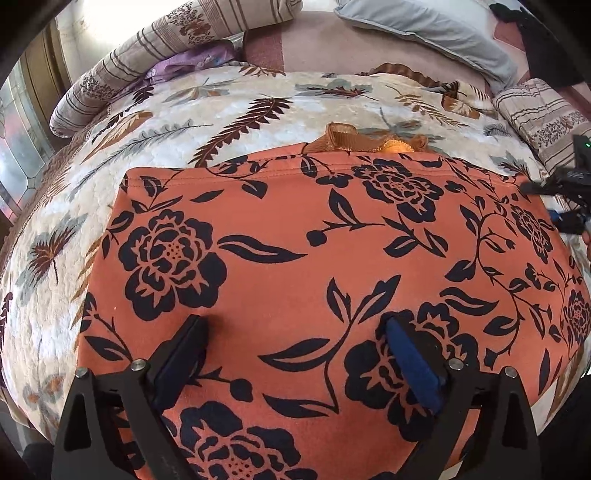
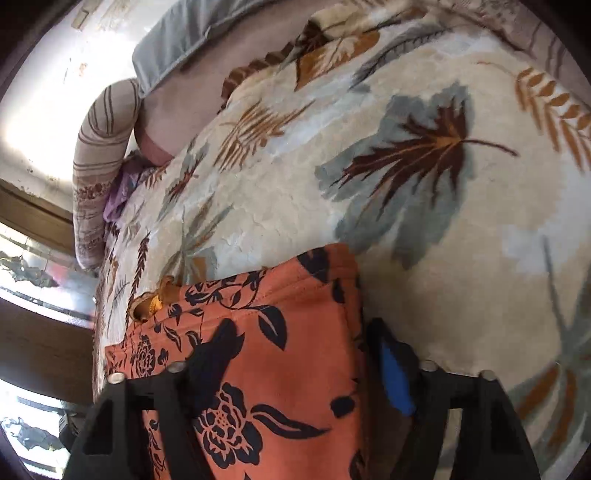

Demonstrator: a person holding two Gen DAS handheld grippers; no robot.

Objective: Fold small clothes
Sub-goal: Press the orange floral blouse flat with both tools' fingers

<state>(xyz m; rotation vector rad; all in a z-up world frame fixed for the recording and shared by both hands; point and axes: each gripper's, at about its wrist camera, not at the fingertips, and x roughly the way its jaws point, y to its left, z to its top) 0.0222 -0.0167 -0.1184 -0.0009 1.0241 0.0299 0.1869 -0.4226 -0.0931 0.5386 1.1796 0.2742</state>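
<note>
An orange garment with black flowers (image 1: 295,266) lies flat on the leaf-patterned blanket (image 1: 155,125). My left gripper (image 1: 295,325) is open just above its near part, one finger on each side of a stem print. A brown and yellow piece of cloth (image 1: 354,142) peeks out from behind its far hem. My right gripper (image 2: 299,332) is open at the garment's right edge (image 2: 280,332): the left finger is over the cloth, the right finger (image 2: 393,373) over the blanket. The right gripper also shows in the left wrist view (image 1: 554,199) at the garment's far right corner.
A striped bolster (image 1: 122,74) and purple cloth (image 1: 184,62) lie at the bed's far left. A grey pillow (image 1: 432,29) and a striped cushion (image 1: 543,118) lie at the far right. The blanket (image 2: 424,184) extends right of the garment.
</note>
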